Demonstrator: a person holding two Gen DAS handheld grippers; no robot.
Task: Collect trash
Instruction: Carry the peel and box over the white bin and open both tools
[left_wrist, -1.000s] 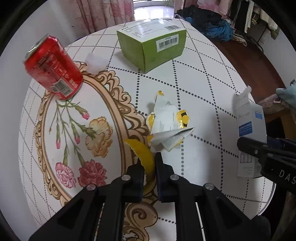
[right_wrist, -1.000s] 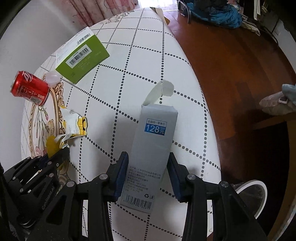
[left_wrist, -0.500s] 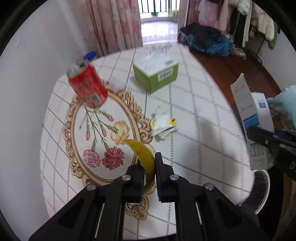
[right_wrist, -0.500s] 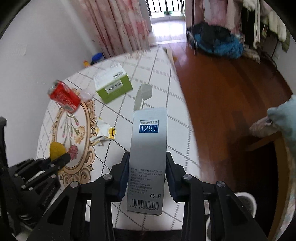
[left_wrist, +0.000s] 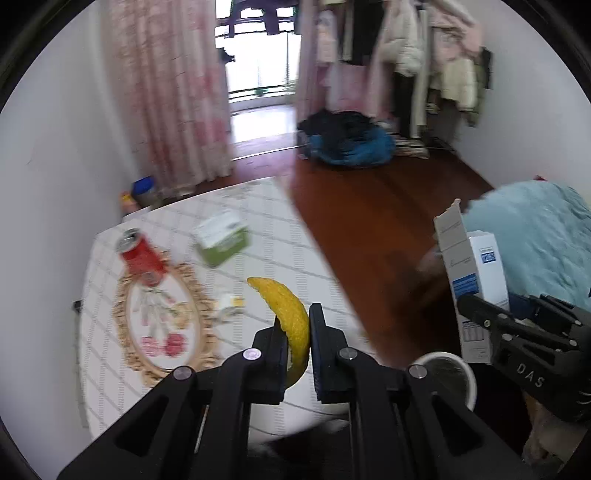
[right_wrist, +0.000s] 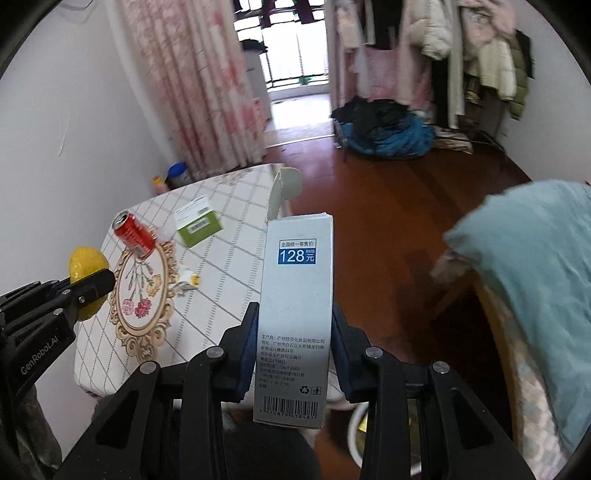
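My left gripper (left_wrist: 296, 325) is shut on a yellow peel (left_wrist: 284, 306) and holds it high above the table's near edge; the peel also shows in the right wrist view (right_wrist: 88, 266). My right gripper (right_wrist: 293, 325) is shut on an open grey-white carton (right_wrist: 295, 295) marked 128, held upright off the table's right side; the carton shows in the left wrist view (left_wrist: 474, 273). A white bin (left_wrist: 448, 373) stands on the floor below, between the grippers. On the table (left_wrist: 258, 206) lie a red can (left_wrist: 142, 256), a green box (left_wrist: 221, 238) and a crumpled wrapper (left_wrist: 231, 304).
The table has a floral oval print (left_wrist: 162, 317). A light blue cushion or cloth (left_wrist: 535, 236) lies on a seat at the right. A dark wooden floor (left_wrist: 369, 206) runs back to a pile of clothes (left_wrist: 347, 140), a clothes rack and pink curtains (left_wrist: 173, 92).
Both grippers have risen and pulled back from the table with their loads. The table looks smaller and farther, and the bin has come into view below.
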